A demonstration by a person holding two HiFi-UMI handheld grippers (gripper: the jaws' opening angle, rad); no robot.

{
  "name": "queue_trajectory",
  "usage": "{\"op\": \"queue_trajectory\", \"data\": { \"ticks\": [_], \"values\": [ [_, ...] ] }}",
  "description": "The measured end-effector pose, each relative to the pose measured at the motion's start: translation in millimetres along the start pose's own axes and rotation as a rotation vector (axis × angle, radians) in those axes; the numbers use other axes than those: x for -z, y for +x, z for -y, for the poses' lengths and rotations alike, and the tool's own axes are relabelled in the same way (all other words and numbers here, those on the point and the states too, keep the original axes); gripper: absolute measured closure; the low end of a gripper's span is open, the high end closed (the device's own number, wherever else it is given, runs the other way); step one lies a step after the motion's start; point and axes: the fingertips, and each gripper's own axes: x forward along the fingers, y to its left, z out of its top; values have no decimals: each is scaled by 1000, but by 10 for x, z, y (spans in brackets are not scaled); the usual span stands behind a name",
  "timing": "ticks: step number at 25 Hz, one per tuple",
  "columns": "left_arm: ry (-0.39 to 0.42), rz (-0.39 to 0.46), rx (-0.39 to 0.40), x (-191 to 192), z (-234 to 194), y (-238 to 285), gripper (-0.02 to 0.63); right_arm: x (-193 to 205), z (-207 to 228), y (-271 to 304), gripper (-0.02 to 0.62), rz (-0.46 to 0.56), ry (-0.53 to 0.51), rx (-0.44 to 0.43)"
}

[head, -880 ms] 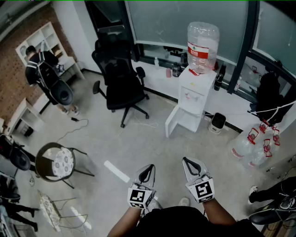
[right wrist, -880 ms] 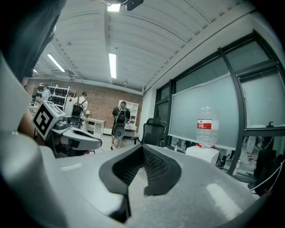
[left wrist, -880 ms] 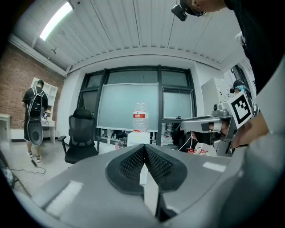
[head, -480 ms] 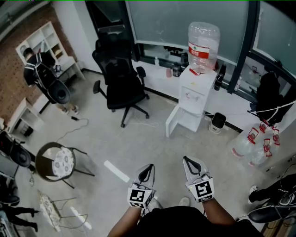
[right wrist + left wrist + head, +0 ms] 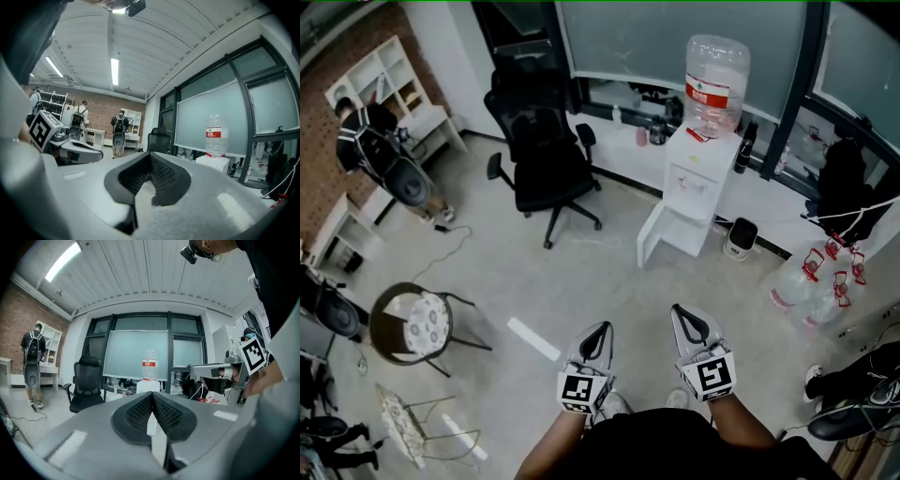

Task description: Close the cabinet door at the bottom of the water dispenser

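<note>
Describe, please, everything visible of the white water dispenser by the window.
The white box-shaped water dispenser stands upright on the grey floor by the low white window ledge. A clear plastic bottle with a red label sits upside down on top. Its white bottom cabinet door hangs open to the left, baring the lower compartment.

My left gripper [image 5: 596,334] and right gripper [image 5: 682,319] have matt grey plastic shells. Their pads [image 5: 138,412] are black and rubbery, with a fine ribbed texture. The water dispenser [image 5: 698,178] and its cabinet door [image 5: 650,238] look like smooth white plastic. The bottle [image 5: 716,75] on top is clear, glossy plastic. The floor [image 5: 581,291] is matt grey, concrete-like. The office chair [image 5: 539,155] is black mesh cloth.
</note>
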Motion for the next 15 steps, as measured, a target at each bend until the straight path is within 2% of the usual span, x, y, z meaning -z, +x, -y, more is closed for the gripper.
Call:
{"op": "queue_trajectory", "data": {
  "ticks": [6, 11, 15],
  "values": [
    [3, 15, 30, -28, -250, -63, 588, -32, -190, 168, 592, -5, -6, 31],
    [46, 17, 66, -19, -448, -217, 588, -46, -441, 251, 592, -14, -29, 63],
    [45, 13, 49, 20, -654, -286, 588, 66, -528, 270, 592, -41, -17, 78]
  ]
}}
